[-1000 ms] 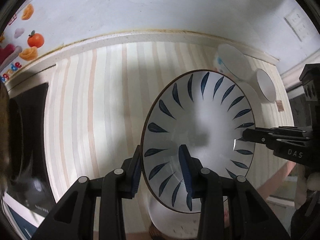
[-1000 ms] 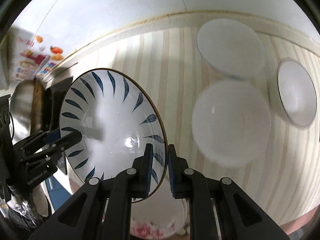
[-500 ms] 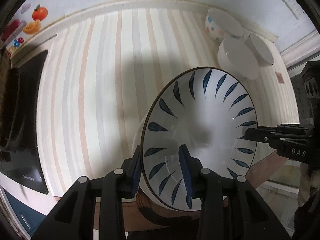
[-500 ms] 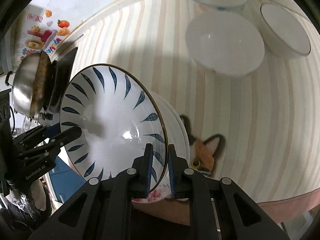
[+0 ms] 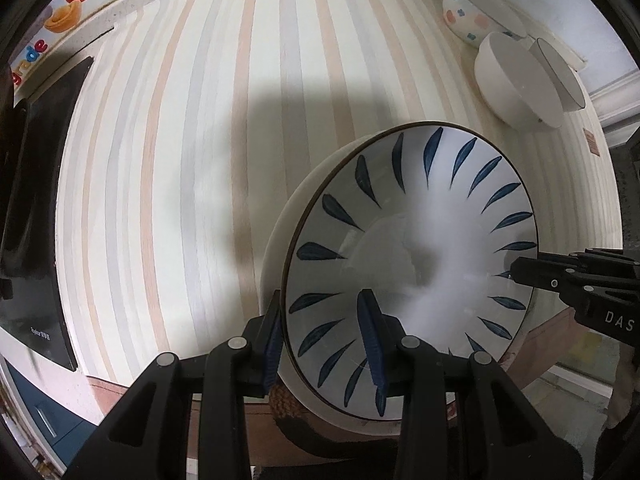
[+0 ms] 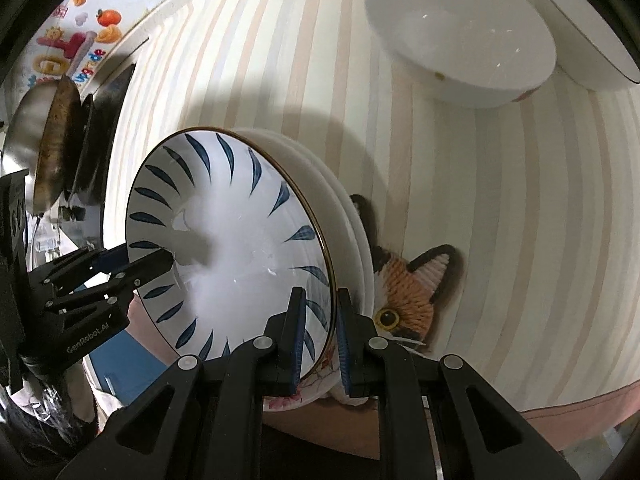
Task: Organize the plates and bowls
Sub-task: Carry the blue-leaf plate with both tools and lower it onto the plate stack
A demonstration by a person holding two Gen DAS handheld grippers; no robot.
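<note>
Plates are partly gathered: both claws, left claw (image 5: 326, 340) and right claw (image 6: 320, 330), clamp opposite rims of the blue-leaf plate (image 5: 412, 272) just above the plate stack (image 6: 352, 248), while three bowls (image 6: 460, 36) wait unstacked on the tabletop (image 5: 180, 160).

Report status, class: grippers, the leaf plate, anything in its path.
Left gripper and right gripper both clamped on blue-leaf plate. Plate just above plate stack. Nothing in the way.

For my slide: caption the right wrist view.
Both grippers hold blue-leaf white plate over stacked plates on striped table.
</note>
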